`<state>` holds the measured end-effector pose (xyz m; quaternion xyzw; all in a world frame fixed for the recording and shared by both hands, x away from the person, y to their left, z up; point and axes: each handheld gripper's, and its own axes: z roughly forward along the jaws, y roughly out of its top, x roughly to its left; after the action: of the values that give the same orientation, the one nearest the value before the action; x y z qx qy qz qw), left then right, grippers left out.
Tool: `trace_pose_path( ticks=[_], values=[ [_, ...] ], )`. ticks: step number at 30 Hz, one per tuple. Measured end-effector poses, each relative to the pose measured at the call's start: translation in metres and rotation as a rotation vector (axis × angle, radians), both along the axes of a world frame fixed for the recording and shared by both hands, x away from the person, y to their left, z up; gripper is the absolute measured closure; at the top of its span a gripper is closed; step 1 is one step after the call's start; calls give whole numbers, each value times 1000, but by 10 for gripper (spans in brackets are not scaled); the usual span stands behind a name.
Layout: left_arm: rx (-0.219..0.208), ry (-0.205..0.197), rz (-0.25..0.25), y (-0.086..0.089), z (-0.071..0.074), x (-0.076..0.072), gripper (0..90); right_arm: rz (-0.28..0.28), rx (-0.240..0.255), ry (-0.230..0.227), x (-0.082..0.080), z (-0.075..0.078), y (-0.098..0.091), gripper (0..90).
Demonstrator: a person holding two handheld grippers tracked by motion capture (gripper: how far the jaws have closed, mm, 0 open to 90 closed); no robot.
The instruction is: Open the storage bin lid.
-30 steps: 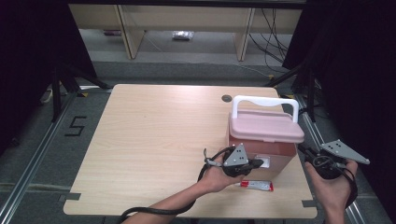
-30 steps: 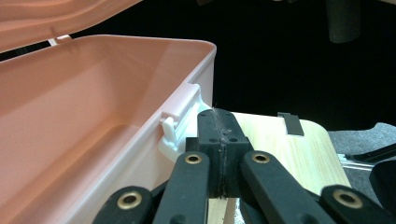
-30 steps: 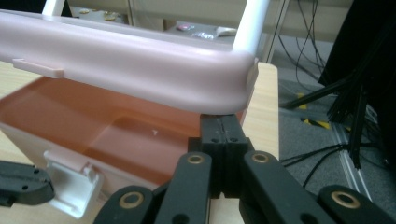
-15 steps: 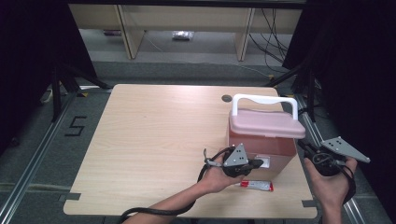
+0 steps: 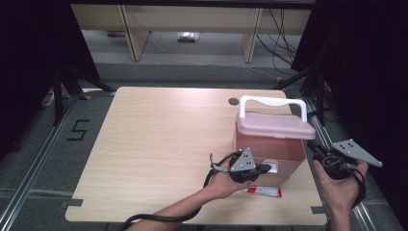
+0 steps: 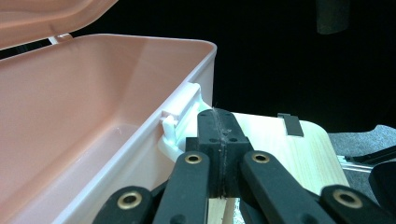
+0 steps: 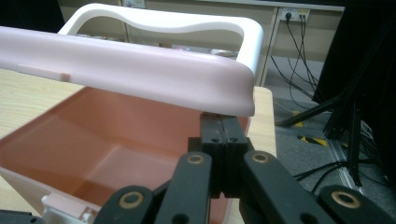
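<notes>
A pink plastic box [image 5: 269, 149] with a white handle [image 5: 272, 102] stands at the right of the wooden table [image 5: 159, 144]. Its lid [image 7: 140, 74] is lifted a little, so the empty inside [image 7: 93, 149] shows. My left gripper [image 5: 263, 168] is shut with nothing in it, and its tip [image 6: 219, 125] rests against the box's front wall next to the white latch [image 6: 180, 119]. My right gripper [image 5: 313, 147] is also shut and empty at the box's right end. Its tip [image 7: 220, 122] sits just under the raised lid's edge.
A small red and white tube [image 5: 264, 191] lies on the table in front of the box, just below my left hand. A round cable hole [image 5: 233, 101] sits near the table's far edge. Shelves and cables stand on the floor beyond.
</notes>
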<state>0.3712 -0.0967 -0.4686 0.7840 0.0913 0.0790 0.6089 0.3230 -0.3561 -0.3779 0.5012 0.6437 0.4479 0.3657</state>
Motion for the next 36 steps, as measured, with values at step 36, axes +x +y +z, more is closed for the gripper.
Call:
trace_pose_path(
  ticks=[36],
  values=[
    [-3,3,3,0,0,0,897,-17,27,-61,9,7,4,900]
  ],
)
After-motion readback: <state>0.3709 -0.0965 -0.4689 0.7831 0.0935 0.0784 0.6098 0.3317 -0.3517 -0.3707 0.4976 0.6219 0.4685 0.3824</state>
